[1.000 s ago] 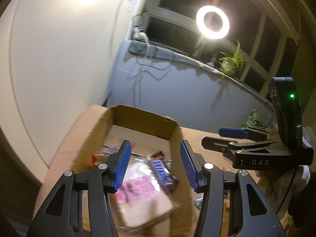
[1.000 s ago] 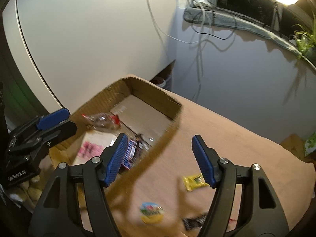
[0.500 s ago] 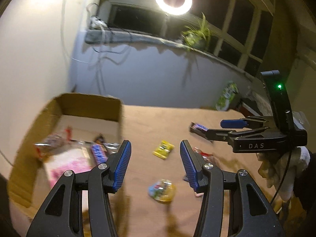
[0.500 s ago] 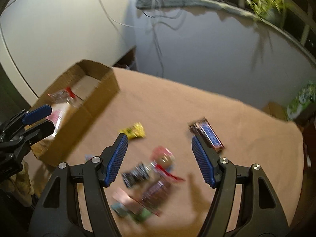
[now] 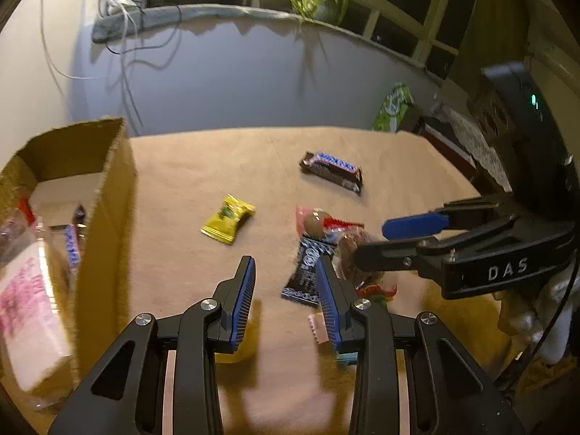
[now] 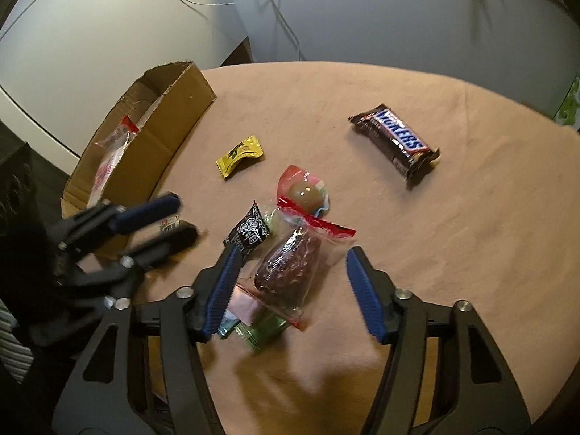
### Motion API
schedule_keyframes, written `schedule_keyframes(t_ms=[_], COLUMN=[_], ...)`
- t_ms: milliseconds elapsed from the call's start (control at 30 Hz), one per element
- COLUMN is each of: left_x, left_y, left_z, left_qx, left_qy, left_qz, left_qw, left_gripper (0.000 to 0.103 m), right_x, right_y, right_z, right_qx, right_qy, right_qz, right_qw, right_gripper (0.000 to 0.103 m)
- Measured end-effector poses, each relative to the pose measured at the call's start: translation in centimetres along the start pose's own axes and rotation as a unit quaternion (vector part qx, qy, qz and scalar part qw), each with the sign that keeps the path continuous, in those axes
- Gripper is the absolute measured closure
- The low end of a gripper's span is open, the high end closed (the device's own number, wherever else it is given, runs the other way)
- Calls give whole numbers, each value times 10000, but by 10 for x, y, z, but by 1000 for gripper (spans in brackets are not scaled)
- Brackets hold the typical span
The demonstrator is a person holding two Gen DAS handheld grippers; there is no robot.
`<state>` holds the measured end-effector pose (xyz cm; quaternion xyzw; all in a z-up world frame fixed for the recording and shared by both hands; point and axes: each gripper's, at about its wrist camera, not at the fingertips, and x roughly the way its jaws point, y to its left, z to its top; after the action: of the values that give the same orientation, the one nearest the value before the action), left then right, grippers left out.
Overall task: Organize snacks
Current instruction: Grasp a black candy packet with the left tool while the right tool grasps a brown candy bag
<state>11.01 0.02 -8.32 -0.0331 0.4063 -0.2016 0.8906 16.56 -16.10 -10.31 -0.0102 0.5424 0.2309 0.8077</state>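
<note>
Right gripper open, jaws just narrowed, straddling the clear red-topped bag of brown treats, pads not yet pressing. Left gripper open over bare cloth, jaws just narrowed, nothing between; black sachet just right of its fingertips. Bag probably light, crinkly, slippery, contents crushable; best pinched across the stiffer red seal. Cardboard box far left.

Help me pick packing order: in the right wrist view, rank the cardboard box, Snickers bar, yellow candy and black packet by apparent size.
1. cardboard box
2. Snickers bar
3. yellow candy and black packet: look alike; the black packet lies nearer the camera and partly behind a gripper finger, so unranked.
</note>
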Motion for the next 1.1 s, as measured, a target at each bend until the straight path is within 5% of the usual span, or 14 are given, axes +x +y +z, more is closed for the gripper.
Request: schedule_keyframes(t_ms=[500,633,733,1100], left_x=[37,39,41,25], left_y=[-14,-18,-21,-14], left_z=[1,3,3,3], left_qx=[252,315,385,238], left_qy=[532,531,514,253], left_qz=[119,164,223,171], left_qw=[9982,9980,9977,9993], left_gripper=[70,70,80,81], right_x=[23,23,20,-8], right_y=[-8,-9,-12,-24], right_z=[5,4,2,-2], right_qx=[-79,-135,-125,-4], right_qy=[379,389,351,31], right_qz=[195,269,320,278], right_qw=[9991,9988,9988,9996], right_gripper=[58,62,63,68])
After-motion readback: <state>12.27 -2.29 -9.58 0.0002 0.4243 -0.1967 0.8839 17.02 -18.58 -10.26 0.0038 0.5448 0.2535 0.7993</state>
